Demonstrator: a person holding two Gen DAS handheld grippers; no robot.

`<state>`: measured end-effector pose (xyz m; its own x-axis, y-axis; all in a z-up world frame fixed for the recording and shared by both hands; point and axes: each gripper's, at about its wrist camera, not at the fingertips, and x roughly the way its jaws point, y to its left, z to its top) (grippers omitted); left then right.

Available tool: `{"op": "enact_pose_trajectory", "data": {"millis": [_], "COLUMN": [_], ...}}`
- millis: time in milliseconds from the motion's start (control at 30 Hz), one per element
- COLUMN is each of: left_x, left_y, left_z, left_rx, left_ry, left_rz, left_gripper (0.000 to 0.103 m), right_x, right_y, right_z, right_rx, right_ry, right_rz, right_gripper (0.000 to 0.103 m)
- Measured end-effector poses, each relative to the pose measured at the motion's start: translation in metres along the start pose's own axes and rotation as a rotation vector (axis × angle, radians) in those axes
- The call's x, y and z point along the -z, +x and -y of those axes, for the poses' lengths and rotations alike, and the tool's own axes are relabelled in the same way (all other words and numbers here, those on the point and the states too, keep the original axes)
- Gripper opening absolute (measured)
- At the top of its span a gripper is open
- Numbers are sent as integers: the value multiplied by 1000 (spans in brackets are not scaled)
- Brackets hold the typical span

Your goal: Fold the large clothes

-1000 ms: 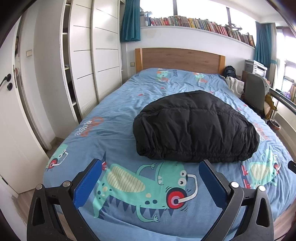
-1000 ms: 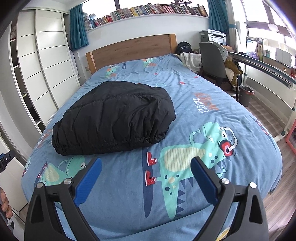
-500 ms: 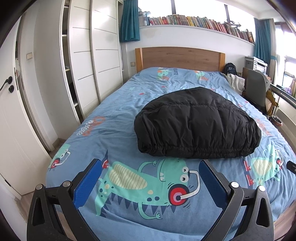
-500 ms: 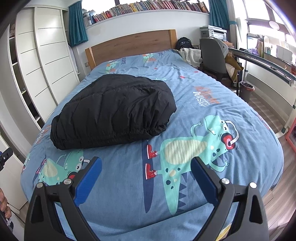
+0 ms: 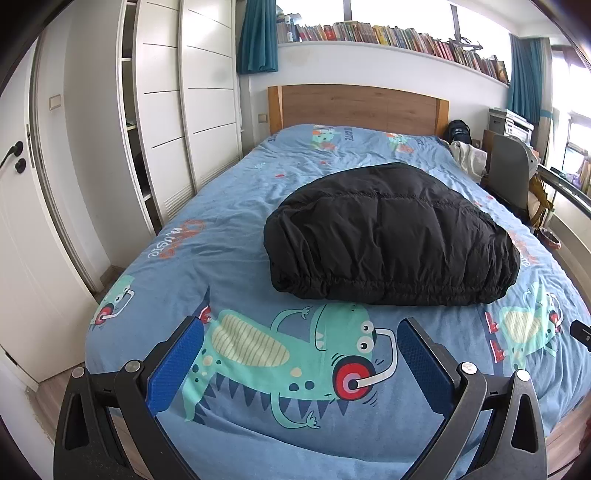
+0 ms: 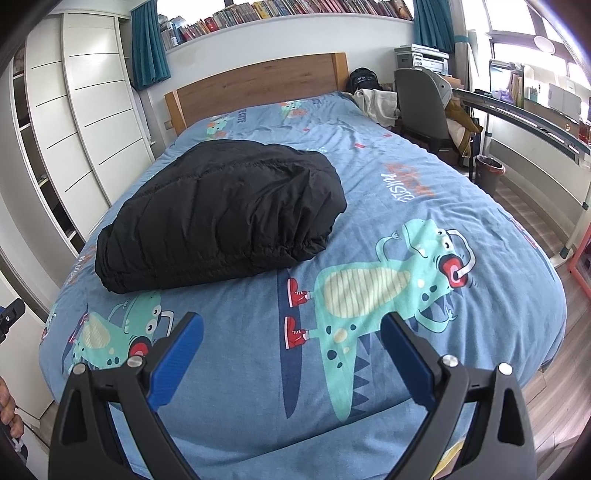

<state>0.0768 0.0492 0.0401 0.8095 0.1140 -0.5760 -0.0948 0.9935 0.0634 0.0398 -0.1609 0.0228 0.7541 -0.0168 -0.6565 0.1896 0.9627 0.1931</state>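
Two pairs of tongs are what we hold at the foot of the bed, and both stand wide with nothing between their blue pads. Our left tongs (image 5: 299, 328) hang above the blue bedcover (image 5: 229, 236), over a printed green monster with a red headphone (image 5: 295, 354). Our right tongs (image 6: 291, 323) hang the same way above the cover (image 6: 424, 192), with a second green monster (image 6: 388, 291) in red shoes printed just ahead of them and to their right.

Beyond the left tongs, a little to their right, lies the black padded jacket (image 5: 391, 236), folded into a rounded bundle on the middle of the bed, its gathered hem turned toward us. From the right tongs we see the jacket (image 6: 221, 214) ahead and to the left, well apart from the pads.

Farther on, past the jacket, the cover runs up to a wooden headboard (image 5: 354, 105). To the left of the left tongs stands a white wardrobe (image 5: 207, 96) with sliding doors. Above the headboard a long shelf of books (image 5: 391, 35) runs along the wall, with teal curtains (image 5: 258, 35) at its ends. Far to the right of the right tongs we see a grey chair (image 6: 421, 103) beside the bed, with clothes draped near it.
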Motion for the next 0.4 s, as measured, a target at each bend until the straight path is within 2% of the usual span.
{"op": "enact_pose_trajectory", "data": {"millis": [400], "left_x": [3], "left_y": [-1], "left_z": [6], "left_rx": [8], "left_ry": [20], "left_rz": [4], "left_gripper": [102], "right_x": [2], "right_y": [2], "right_z": [1], "right_rx": [4], "right_ry": [0], "right_rz": [-6], "right_gripper": [97]}}
